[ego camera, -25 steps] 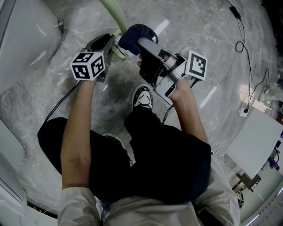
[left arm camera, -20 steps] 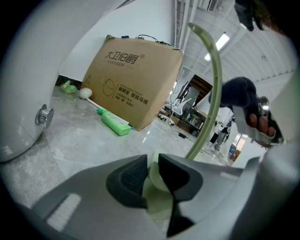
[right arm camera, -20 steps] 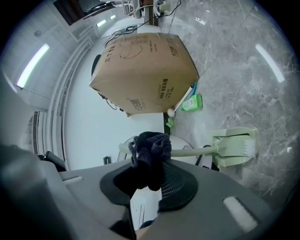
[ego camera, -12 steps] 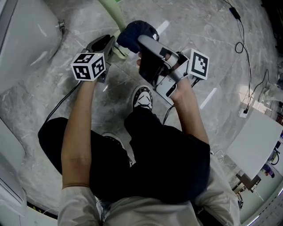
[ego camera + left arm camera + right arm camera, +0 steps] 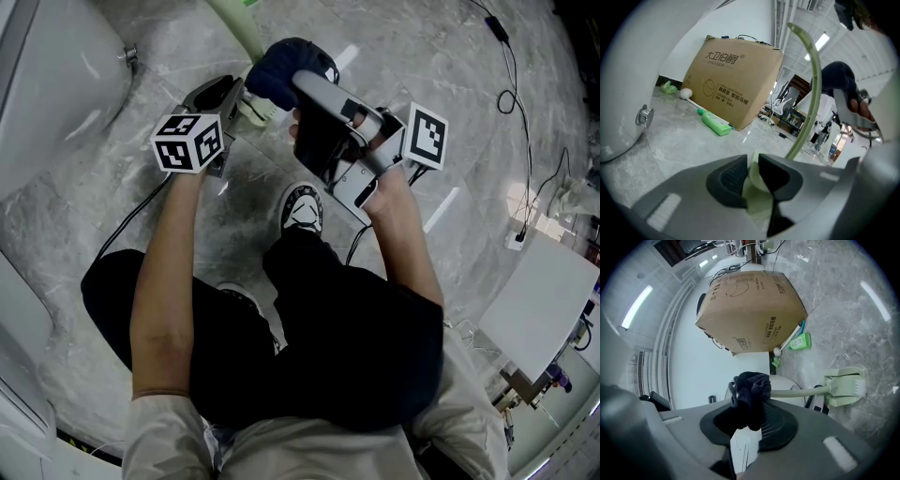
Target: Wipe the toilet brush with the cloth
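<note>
The pale green toilet brush (image 5: 812,79) is gripped at its near end by the left gripper (image 5: 752,176), whose jaws are closed tight on it. Its curved handle rises away above the marble floor (image 5: 450,94). A dark blue cloth (image 5: 750,390) is clamped between the jaws of the right gripper (image 5: 747,420) and pressed against that handle. A cardboard box (image 5: 736,79) and a green bottle (image 5: 715,124) are seen farther off, right of a white toilet (image 5: 628,93).
</note>
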Action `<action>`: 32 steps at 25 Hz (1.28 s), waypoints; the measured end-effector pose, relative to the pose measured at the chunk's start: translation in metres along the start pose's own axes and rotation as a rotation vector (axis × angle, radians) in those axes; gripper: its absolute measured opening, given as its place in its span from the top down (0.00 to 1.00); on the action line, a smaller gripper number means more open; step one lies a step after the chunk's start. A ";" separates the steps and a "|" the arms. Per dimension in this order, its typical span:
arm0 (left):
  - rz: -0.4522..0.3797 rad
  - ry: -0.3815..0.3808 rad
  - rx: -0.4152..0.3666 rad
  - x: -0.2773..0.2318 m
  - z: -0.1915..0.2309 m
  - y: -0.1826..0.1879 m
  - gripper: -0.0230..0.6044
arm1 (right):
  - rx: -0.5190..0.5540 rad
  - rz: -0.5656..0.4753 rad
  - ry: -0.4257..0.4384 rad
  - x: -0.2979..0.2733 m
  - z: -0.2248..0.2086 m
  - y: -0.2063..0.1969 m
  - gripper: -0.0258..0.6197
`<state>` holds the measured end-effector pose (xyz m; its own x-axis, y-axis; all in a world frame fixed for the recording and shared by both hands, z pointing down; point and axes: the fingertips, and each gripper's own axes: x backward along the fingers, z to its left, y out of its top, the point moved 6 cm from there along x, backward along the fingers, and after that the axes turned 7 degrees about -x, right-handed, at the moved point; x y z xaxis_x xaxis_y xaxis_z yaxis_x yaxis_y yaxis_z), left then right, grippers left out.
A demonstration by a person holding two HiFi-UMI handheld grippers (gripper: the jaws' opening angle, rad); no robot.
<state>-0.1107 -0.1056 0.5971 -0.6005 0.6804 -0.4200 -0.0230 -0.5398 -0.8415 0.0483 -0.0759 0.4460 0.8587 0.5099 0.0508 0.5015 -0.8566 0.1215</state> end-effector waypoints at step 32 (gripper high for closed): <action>-0.001 0.003 -0.008 0.005 0.000 -0.005 0.96 | 0.034 0.040 0.047 -0.020 0.032 -0.002 0.83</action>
<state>-0.1138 -0.0992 0.5989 -0.5979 0.6825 -0.4204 -0.0175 -0.5354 -0.8444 0.0334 -0.0875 0.4128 0.8728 0.4775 0.1014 0.4707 -0.8782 0.0848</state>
